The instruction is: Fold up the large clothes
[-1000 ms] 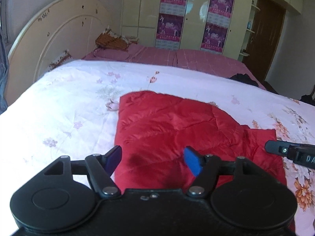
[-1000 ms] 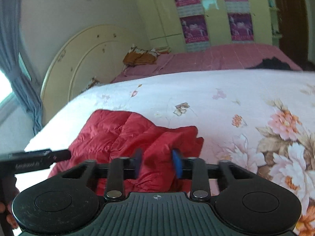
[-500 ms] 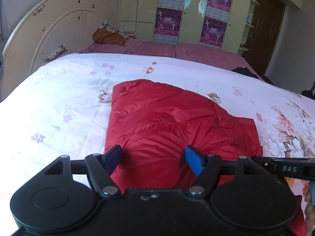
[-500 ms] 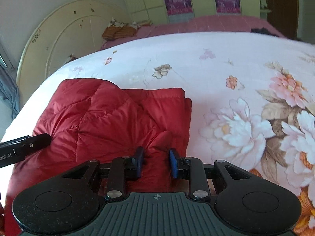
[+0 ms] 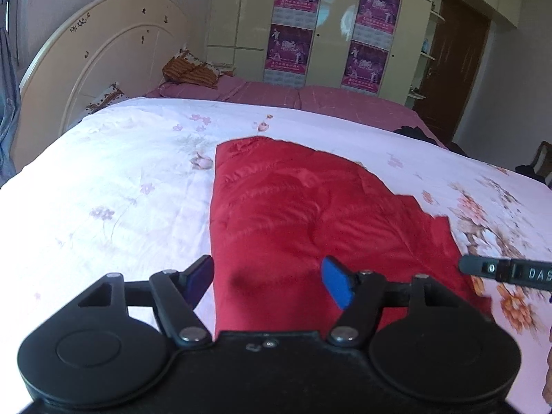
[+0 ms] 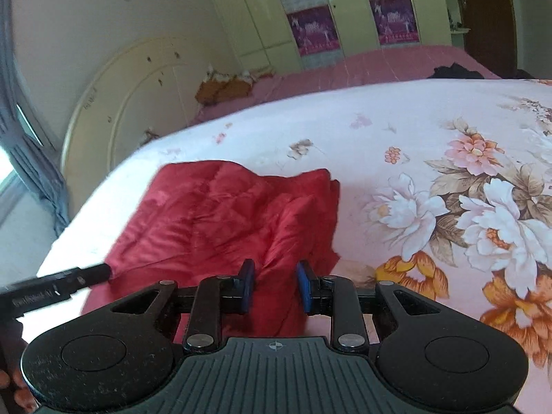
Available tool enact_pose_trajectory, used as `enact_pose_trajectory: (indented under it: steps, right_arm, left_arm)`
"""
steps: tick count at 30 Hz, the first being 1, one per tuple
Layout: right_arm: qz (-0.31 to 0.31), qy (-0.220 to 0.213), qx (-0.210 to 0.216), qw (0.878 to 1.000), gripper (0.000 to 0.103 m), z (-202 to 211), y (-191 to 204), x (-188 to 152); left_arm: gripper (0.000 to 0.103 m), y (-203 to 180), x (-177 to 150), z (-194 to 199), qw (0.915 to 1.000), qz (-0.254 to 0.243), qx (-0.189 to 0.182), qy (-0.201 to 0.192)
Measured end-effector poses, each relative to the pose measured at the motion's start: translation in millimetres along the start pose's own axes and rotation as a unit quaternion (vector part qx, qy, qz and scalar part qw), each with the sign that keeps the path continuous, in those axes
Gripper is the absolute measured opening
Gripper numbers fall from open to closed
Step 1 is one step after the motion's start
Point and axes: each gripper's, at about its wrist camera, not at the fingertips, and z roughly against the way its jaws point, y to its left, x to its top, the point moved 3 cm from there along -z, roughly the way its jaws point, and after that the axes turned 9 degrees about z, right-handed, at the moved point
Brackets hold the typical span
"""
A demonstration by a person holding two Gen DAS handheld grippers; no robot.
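A red padded jacket (image 5: 310,214) lies spread on the floral bedspread (image 5: 120,172). My left gripper (image 5: 269,281) is at the jacket's near left edge. Its jaws stand wide and are closing slightly, with the thick red fabric filling the gap between the blue pads. In the right wrist view the jacket (image 6: 220,214) bunches into a ridge that runs up between the narrow jaws of my right gripper (image 6: 274,286), which is shut on it. Each gripper's black finger shows at the edge of the other view, beside the jacket's near corners.
A cream headboard (image 5: 103,51) stands at the left end of the bed. A pink sheet (image 5: 327,100) with a brown cushion (image 5: 191,70) lies beyond the bedspread. Wardrobes with purple posters (image 5: 293,27) line the far wall. Dark clothes (image 6: 452,70) lie at the far right.
Both views swung over the bed and back. The jacket's near edge stayed between both pairs of jaws, and its right part bunched higher by the right gripper.
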Motion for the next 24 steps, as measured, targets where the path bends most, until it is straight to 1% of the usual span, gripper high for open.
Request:
enact_pose_trajectory:
  steps: [3, 6, 7, 10, 14, 16, 20, 23, 24]
  right_arm:
    - [0.025, 0.002, 0.013, 1.000, 0.026, 9.3, 19.2, -12.5]
    - [0.043, 0.025, 0.009, 0.999, 0.026, 4.7, 32.2, -33.8]
    - [0.044, 0.033, 0.009, 0.998, 0.026, 2.0, 34.0, -41.0]
    - [0.049, 0.057, 0.008, 0.997, 0.026, -7.4, 37.6, -56.7]
    - [0.056, 0.056, -0.003, 0.997, 0.026, -9.3, 37.3, -61.4]
    - [0.069, 0.069, -0.009, 0.995, 0.026, -18.5, 38.3, -64.6]
    - [0.083, 0.079, -0.017, 0.993, 0.026, -22.7, 42.5, -62.9]
    - [0.071, 0.082, -0.018, 0.994, 0.026, -18.8, 41.4, -59.7]
    - [0.078, 0.082, -0.020, 0.993, 0.027, -18.6, 43.0, -59.2]
  left_arm:
    - [0.067, 2.5, -13.8, 9.2, 0.9999, 0.005, -0.007, 0.010]
    - [0.067, 6.7, -32.1, 9.5, 0.9995, 0.007, -0.007, 0.029]
    - [0.070, 8.9, -37.7, 7.0, 0.9993, 0.007, -0.007, 0.037]
    - [0.071, 15.5, -48.6, -0.3, 0.9986, 0.014, -0.007, 0.050]
    - [0.071, 21.5, -47.6, -5.6, 0.9979, 0.024, -0.014, 0.058]
    - [0.072, 22.7, -47.8, -7.9, 0.9977, 0.025, -0.013, 0.062]
    - [0.073, 22.4, -44.7, -6.1, 0.9974, 0.035, -0.008, 0.062]
    - [0.081, 21.6, -43.5, -0.3, 0.9976, 0.040, 0.002, 0.057]
    - [0.086, 21.0, -42.2, 1.4, 0.9975, 0.042, 0.006, 0.056]
